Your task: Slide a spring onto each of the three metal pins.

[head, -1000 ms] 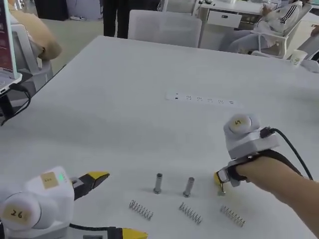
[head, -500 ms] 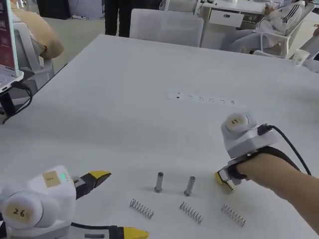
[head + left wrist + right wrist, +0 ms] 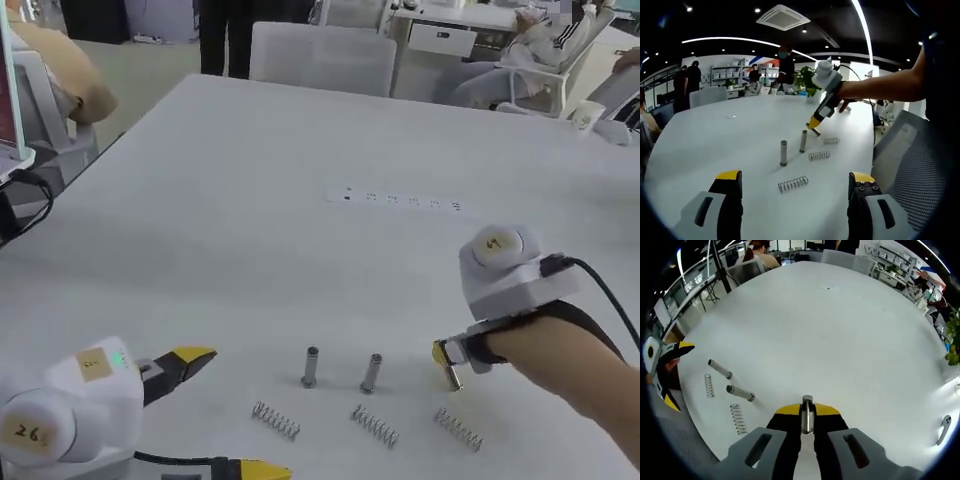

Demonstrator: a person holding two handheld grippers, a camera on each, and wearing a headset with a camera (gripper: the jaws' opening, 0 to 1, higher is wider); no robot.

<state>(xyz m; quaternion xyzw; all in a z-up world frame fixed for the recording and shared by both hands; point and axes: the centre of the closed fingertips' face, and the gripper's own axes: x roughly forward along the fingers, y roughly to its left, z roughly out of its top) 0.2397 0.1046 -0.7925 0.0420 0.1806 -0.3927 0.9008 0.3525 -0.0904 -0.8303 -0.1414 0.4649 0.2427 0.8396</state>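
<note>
- Pins (image 3: 310, 366): two stand upright near the bench (image 3: 250, 200) near edge; third pin (image 3: 807, 422) is clamped in the right gripper (image 3: 807, 409).
- Springs (image 3: 375, 425): three lie in a row just in front, none on yet.
- Left gripper (image 3: 795, 176): jaws wide, empty, near-left corner.
- Springs are likely light, squashy and apt to roll; pinch gently mid-coil. Standing pins are stiff and may tip.

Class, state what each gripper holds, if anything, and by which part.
The right gripper is shut on a metal pin, clamped along its shaft, one end poking past the tips. The left gripper is open, holding nothing.
</note>
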